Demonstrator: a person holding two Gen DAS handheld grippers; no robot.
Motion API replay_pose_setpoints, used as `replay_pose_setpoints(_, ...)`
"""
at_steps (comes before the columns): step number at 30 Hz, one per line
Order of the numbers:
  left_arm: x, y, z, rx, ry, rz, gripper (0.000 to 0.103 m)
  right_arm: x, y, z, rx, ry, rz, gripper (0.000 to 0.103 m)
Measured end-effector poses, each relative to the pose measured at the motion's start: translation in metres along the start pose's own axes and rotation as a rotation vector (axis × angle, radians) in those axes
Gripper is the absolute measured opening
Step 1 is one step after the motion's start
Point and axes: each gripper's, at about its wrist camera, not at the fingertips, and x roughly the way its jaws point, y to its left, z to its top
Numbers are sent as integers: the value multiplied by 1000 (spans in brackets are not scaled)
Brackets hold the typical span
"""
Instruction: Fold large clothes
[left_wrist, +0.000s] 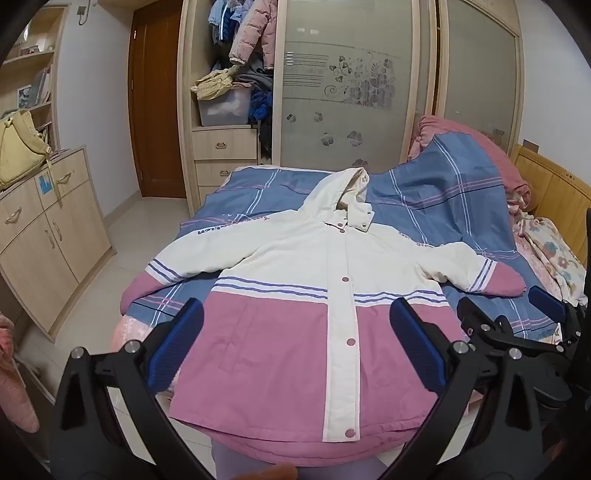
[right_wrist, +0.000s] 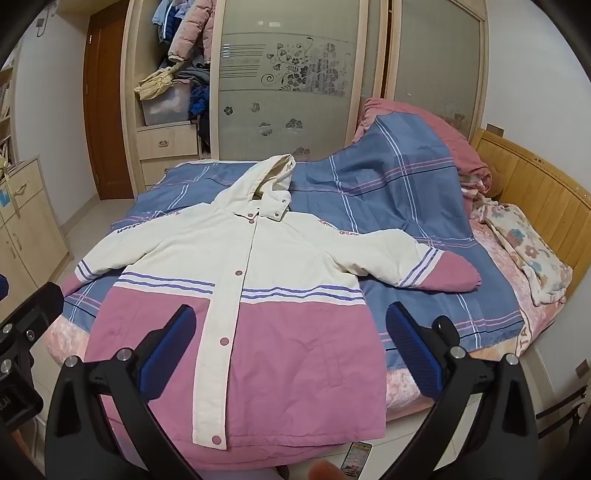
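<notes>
A white and pink hooded jacket (left_wrist: 295, 295) lies flat and face up on the bed, buttoned, both sleeves spread out, hood toward the wardrobe. It also shows in the right wrist view (right_wrist: 258, 295). My left gripper (left_wrist: 295, 347) is open and empty, held above the jacket's pink lower half near the hem. My right gripper (right_wrist: 291, 347) is open and empty, above the jacket's lower right side. The right gripper also shows at the right edge of the left wrist view (left_wrist: 517, 317).
The bed has a blue plaid cover (left_wrist: 443, 192) and a wooden headboard (right_wrist: 535, 192) at the right. A pink quilt (right_wrist: 424, 125) is heaped at the back. A floral pillow (right_wrist: 528, 251) lies right. A wardrobe (left_wrist: 347, 81) stands behind, a cabinet (left_wrist: 44, 229) at the left.
</notes>
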Motion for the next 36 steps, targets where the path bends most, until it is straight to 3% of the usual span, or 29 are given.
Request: replay_pose_setpoints(36,3,6,0,-2,3,14,101,0,5,-1,-9,4,13,102)
